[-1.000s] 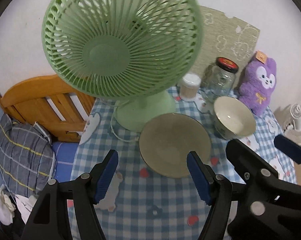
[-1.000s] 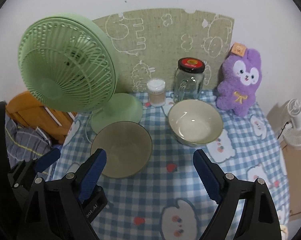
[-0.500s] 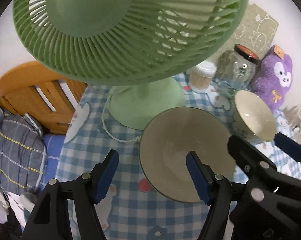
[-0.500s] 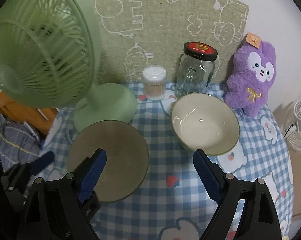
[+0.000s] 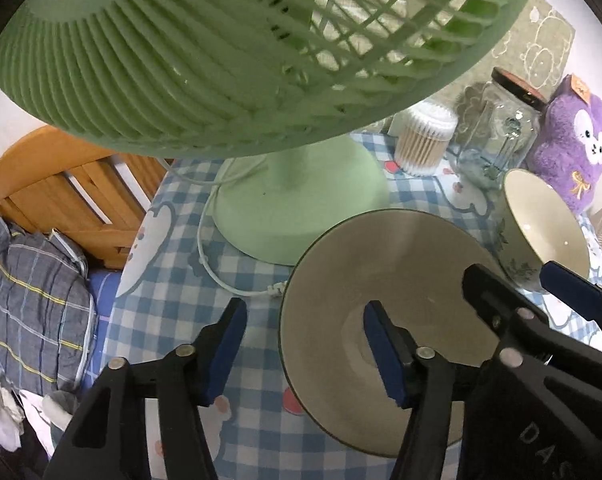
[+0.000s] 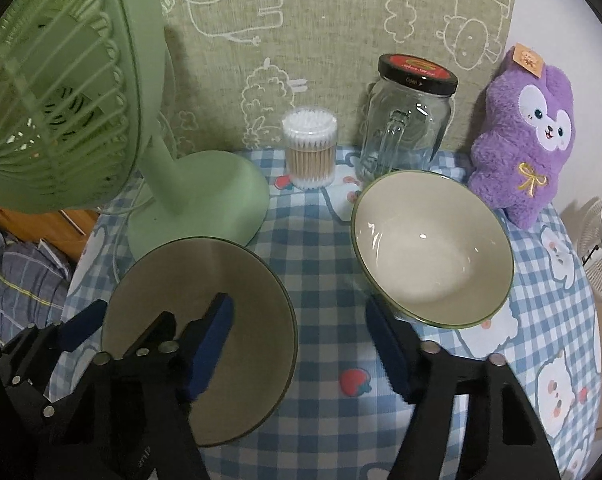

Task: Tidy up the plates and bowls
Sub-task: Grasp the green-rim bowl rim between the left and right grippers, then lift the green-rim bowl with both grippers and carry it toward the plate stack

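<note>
Two grippers low over a checked table, each with its jaws astride a dish rim.

Left gripper (image 5: 305, 350) jaws, just been closing, stand half open across the near left rim of the grey-green plate (image 5: 413, 264), pads not pressing. Right gripper (image 6: 301, 342) jaws, also closing, stand half open: one pad over the plate at 9 o'clock, the other at the near rim of the cream bowl (image 6: 433, 248) at 2 o'clock; nothing gripped. Beyond, at 11 o'clock, the green fan (image 6: 61, 92); at 12 the cotton swab tub (image 6: 309, 146); at 1 the glass jar (image 6: 411, 120), lid reading "Open"; at 2 the purple plush (image 6: 525, 136).
</note>
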Motion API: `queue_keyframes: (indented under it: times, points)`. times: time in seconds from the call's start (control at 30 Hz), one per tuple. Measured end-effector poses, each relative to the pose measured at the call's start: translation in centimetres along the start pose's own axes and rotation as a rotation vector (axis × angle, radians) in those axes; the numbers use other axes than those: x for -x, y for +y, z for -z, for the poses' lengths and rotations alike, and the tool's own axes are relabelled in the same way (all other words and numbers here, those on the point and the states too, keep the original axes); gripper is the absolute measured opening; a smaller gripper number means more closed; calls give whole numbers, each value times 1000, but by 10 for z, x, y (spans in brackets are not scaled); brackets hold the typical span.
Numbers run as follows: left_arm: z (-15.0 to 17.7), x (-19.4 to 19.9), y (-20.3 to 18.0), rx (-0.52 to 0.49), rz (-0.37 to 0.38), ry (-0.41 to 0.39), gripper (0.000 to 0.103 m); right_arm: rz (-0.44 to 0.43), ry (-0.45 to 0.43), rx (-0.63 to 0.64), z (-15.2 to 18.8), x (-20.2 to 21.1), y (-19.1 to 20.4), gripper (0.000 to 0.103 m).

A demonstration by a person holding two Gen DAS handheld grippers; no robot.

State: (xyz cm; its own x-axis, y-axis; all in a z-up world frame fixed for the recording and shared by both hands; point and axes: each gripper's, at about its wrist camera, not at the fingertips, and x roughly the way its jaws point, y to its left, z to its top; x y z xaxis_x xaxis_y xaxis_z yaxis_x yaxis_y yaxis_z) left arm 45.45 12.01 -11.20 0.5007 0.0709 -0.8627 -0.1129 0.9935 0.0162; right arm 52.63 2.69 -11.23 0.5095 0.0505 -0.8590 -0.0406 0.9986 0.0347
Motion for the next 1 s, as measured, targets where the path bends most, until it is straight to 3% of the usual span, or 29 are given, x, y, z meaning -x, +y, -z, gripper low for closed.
queue_keyframes:
  times: [0.2,0.4,1.0]
  points:
    - [0,-8,2,8,-23,21,38,-5,18,7,1,-8,3,34]
    - [2,-7,0,-1,-24,15,19,-21,32,12,1,-12,5,17]
    - [2,0,-7,-37,-50,29,15,-9,52,12,5,-5,4,16]
